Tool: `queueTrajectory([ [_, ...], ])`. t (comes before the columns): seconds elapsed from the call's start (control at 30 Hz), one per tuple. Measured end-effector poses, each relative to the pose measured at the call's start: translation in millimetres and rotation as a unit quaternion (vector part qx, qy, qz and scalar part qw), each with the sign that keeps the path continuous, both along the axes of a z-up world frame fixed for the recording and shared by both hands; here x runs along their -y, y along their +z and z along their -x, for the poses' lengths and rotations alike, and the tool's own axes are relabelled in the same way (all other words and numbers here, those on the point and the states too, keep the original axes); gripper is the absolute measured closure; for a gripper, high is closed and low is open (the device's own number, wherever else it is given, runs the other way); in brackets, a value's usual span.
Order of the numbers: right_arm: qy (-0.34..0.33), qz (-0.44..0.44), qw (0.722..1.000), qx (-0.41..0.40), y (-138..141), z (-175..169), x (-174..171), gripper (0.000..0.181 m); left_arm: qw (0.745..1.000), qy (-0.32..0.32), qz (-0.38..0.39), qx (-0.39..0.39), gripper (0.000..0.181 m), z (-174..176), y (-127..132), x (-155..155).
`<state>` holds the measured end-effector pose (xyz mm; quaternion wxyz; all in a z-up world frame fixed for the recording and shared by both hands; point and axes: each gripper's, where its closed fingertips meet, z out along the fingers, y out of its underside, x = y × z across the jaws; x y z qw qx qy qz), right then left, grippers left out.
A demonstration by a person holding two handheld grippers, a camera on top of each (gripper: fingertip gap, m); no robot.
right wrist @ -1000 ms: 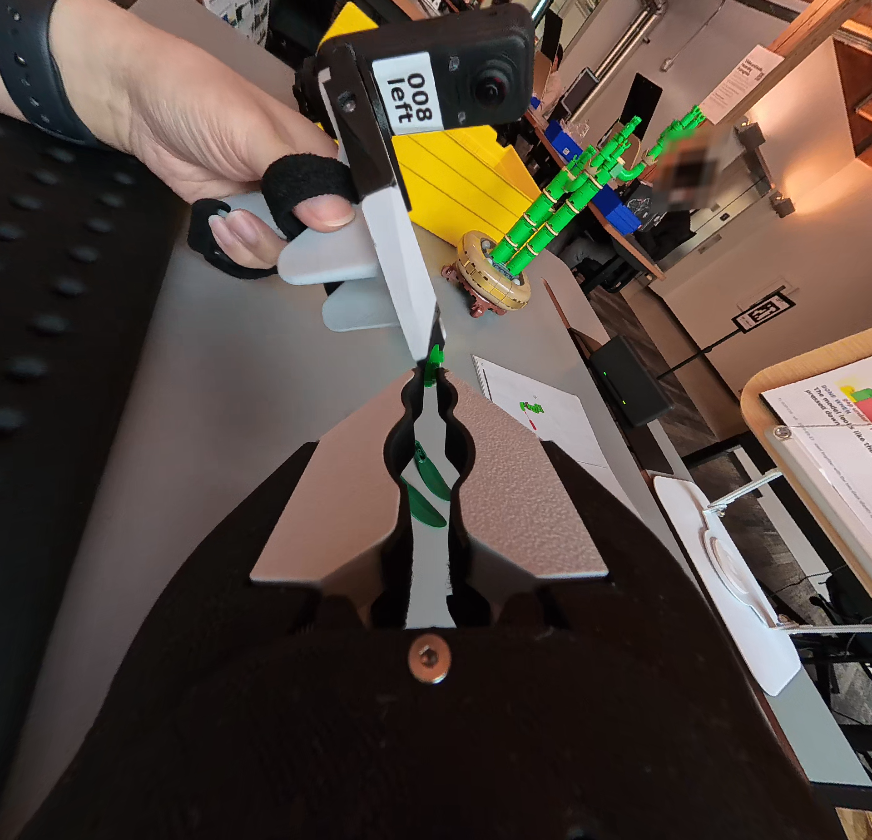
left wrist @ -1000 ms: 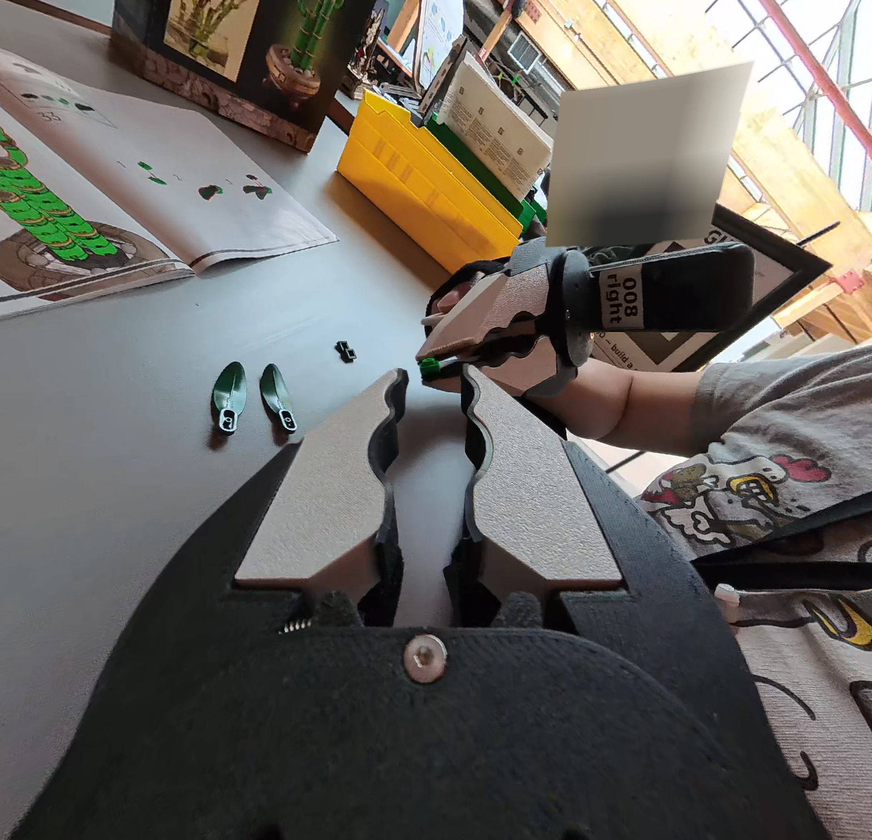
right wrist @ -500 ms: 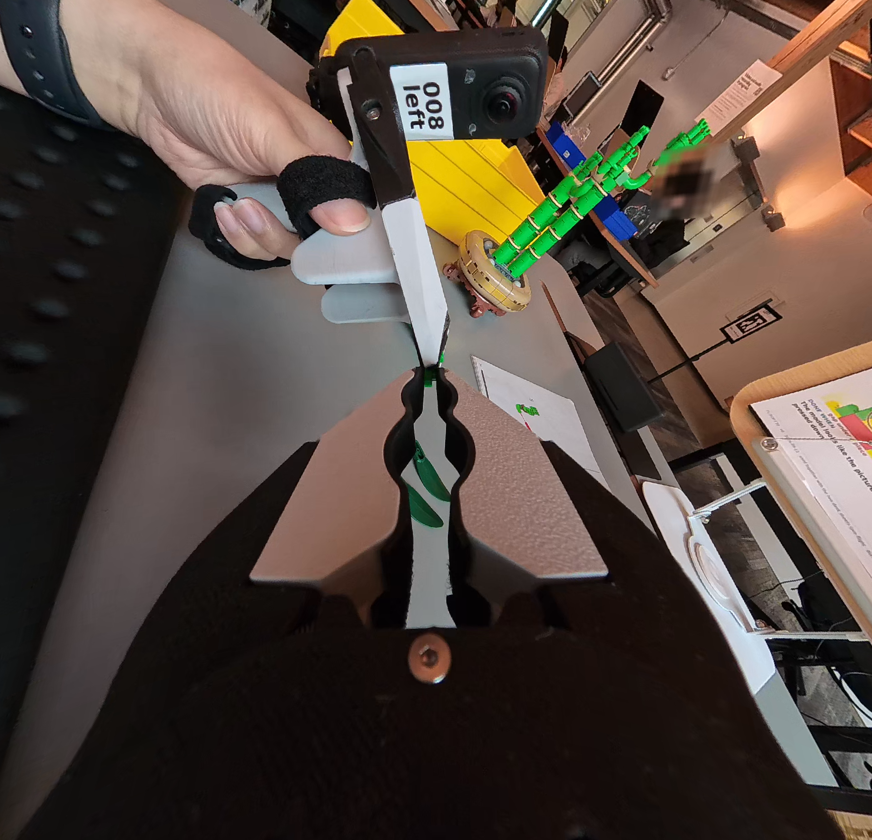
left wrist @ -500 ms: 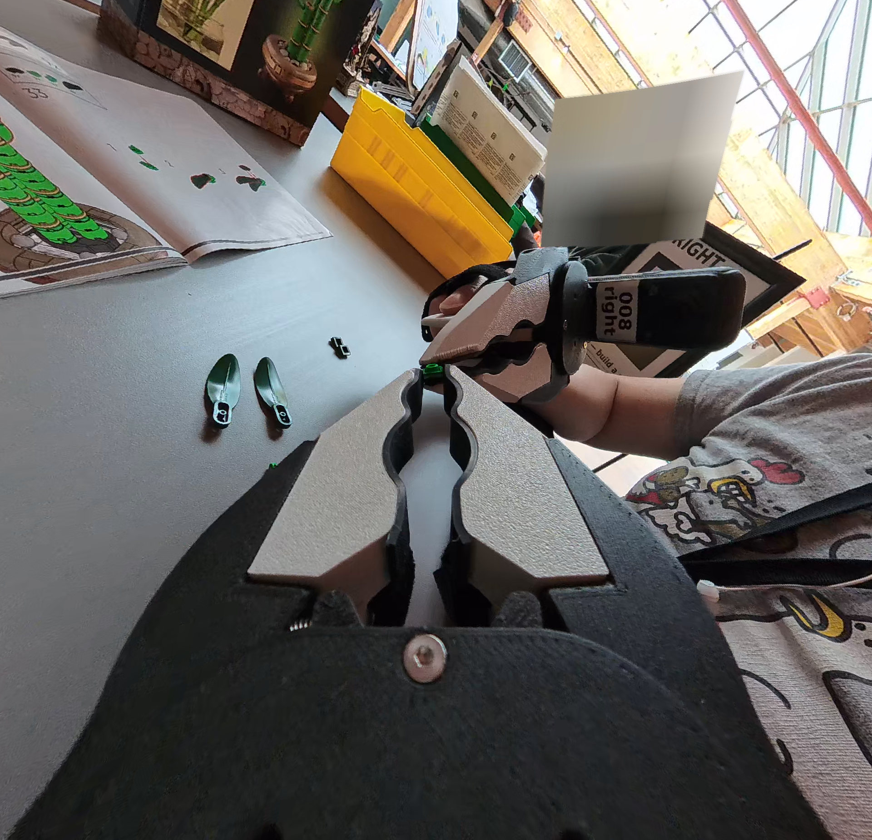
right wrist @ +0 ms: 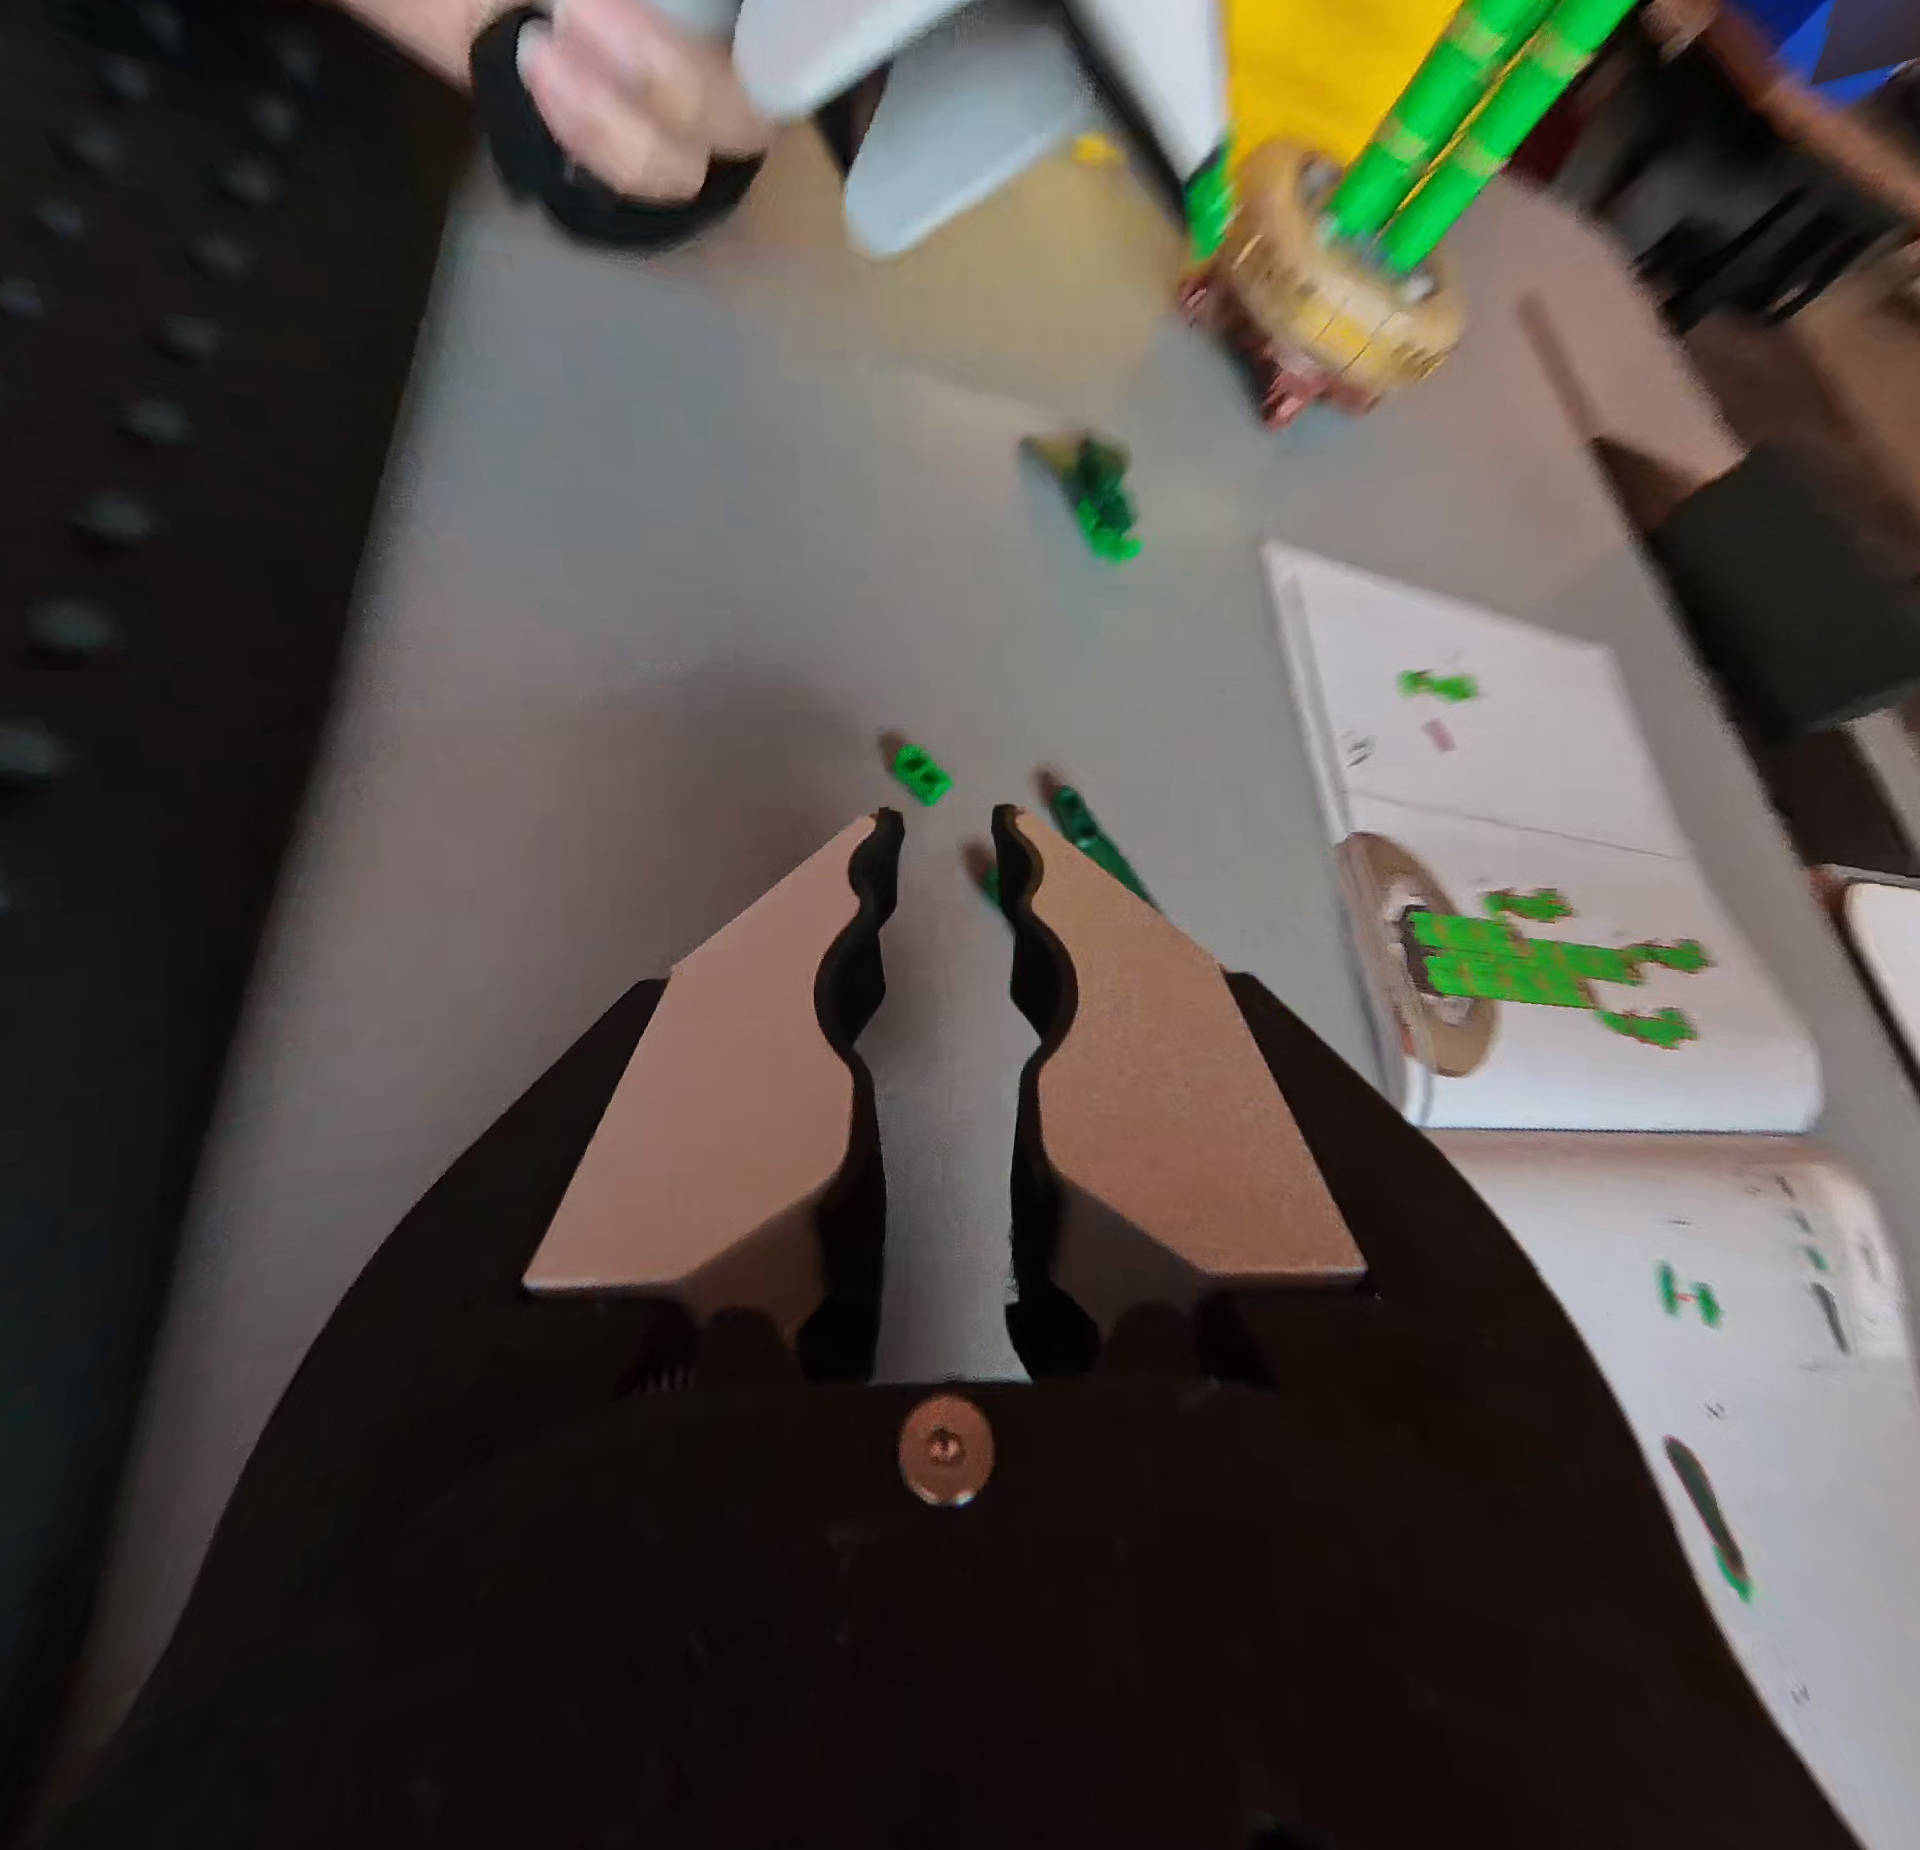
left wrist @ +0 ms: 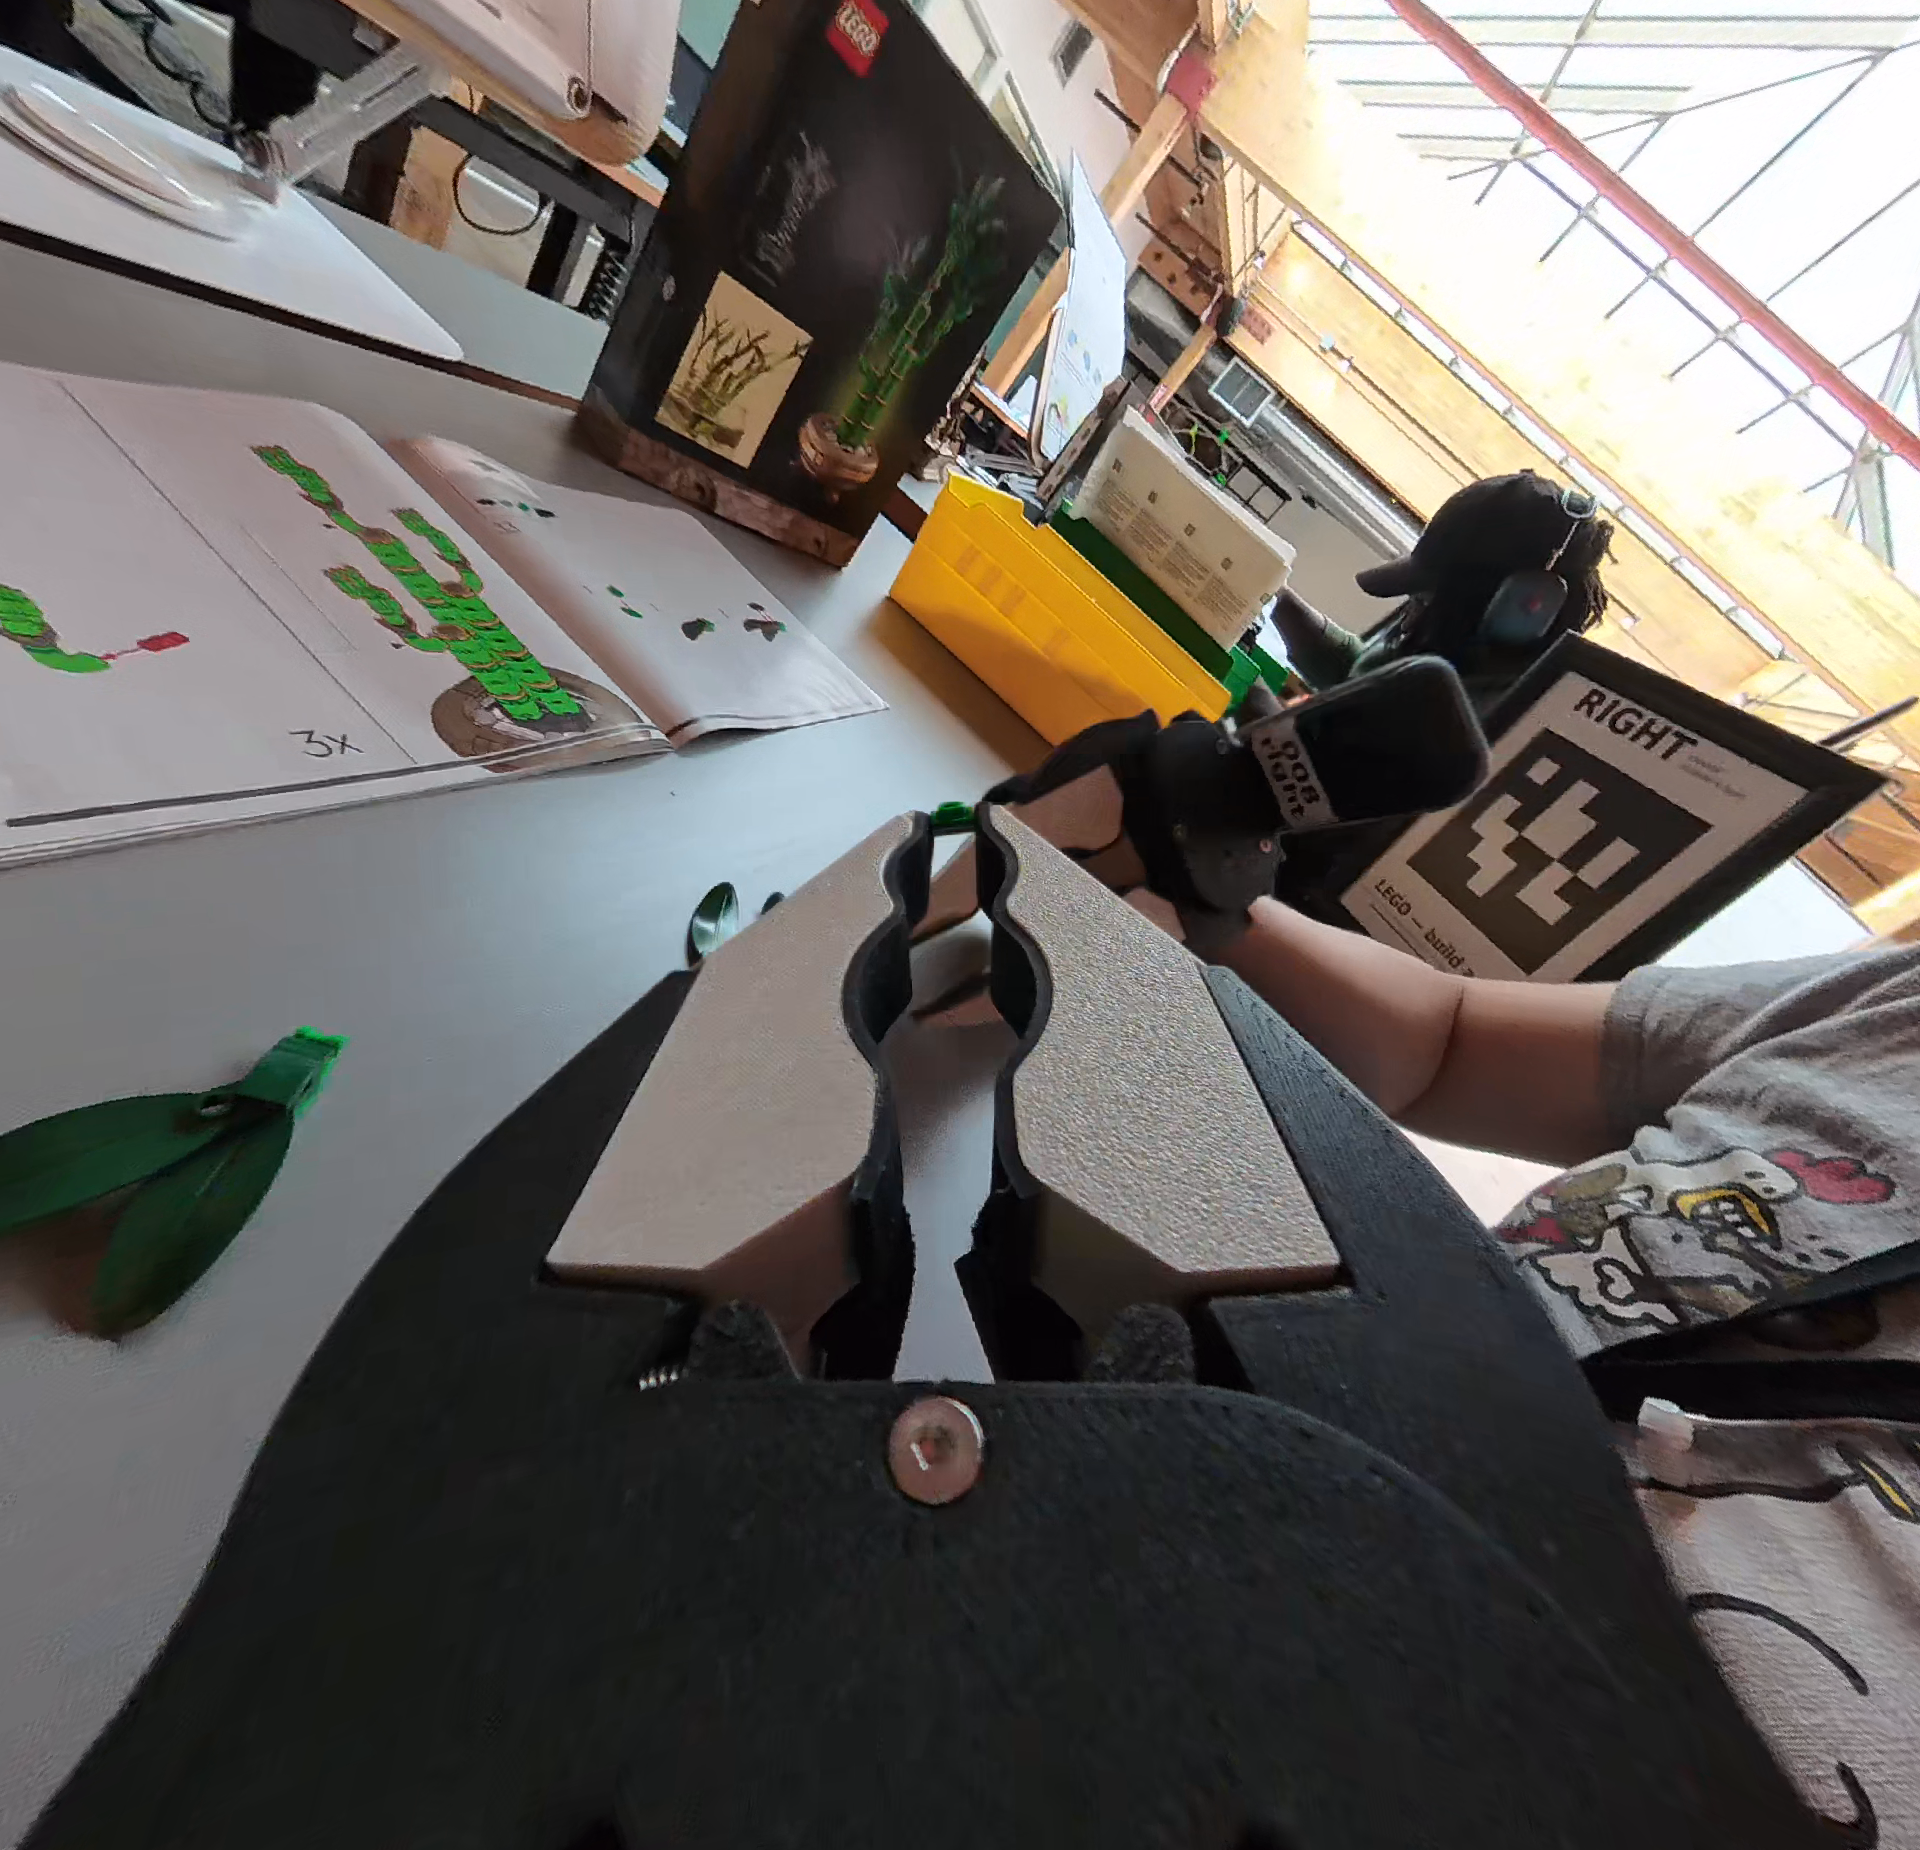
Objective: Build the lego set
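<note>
My left gripper [left wrist: 953, 832] is shut on a small bright green piece [left wrist: 951, 816] pinched at its tips, above the grey table [left wrist: 468, 948]. It shows blurred at the top of the right wrist view [right wrist: 1195, 179]. My right gripper [right wrist: 945, 824] is open and empty, angled down over the table; in the left wrist view it sits just behind my left tips. A small green brick [right wrist: 920, 770] lies just beyond its tips. Dark green leaves [right wrist: 1081, 829] lie partly hidden by its right finger. A leaf pair on a green connector [left wrist: 156, 1156] lies to the left.
The bamboo model [right wrist: 1351, 283] in its tan pot stands at the far side, with a small green assembly [right wrist: 1101, 496] in front. The open instruction booklet [right wrist: 1507, 865] lies to the right. The set's box [left wrist: 831, 294] and a yellow bin [left wrist: 1039, 637] stand behind. About 10 centimeters separates my left fingertips from my right. Measured from the fingertips, the small green brick [right wrist: 920, 770] is 4 centimeters or so from the right gripper and 11 centimeters from the left.
The right gripper let go of the green piece, opened and swung down toward the table. The left gripper closed on the piece and holds it. Both views have shifted.
</note>
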<state>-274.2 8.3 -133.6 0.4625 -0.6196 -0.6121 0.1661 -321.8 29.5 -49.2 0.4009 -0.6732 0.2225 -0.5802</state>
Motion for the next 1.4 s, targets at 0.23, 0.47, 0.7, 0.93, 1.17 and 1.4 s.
queueTrajectory([
  [0.23,-0.027,0.088,0.995,0.043,-24,18,0,0.161,1.0,0.006,-0.003,-0.009,0.175,2,-2,-1],
  [0.47,-0.024,0.013,0.995,0.092,-23,21,-7,0.158,1.0,0.002,-0.005,-0.013,0.175,0,-3,0],
  [0.7,0.074,0.063,0.991,0.09,-25,25,-8,0.157,1.0,0.006,-0.005,-0.011,0.175,3,-3,-1],
  [0.93,0.095,0.098,0.986,0.099,-28,24,-11,0.164,1.0,0.006,-0.005,-0.012,0.175,4,-4,-1],
  [1.17,0.075,0.142,0.984,0.081,-30,23,-8,0.174,1.0,0.001,-0.006,-0.018,0.175,2,-5,0],
  [1.4,0.006,0.27,0.961,0.064,-27,-2,12,0.174,1.0,-0.001,-0.007,-0.013,0.175,3,-3,2],
])
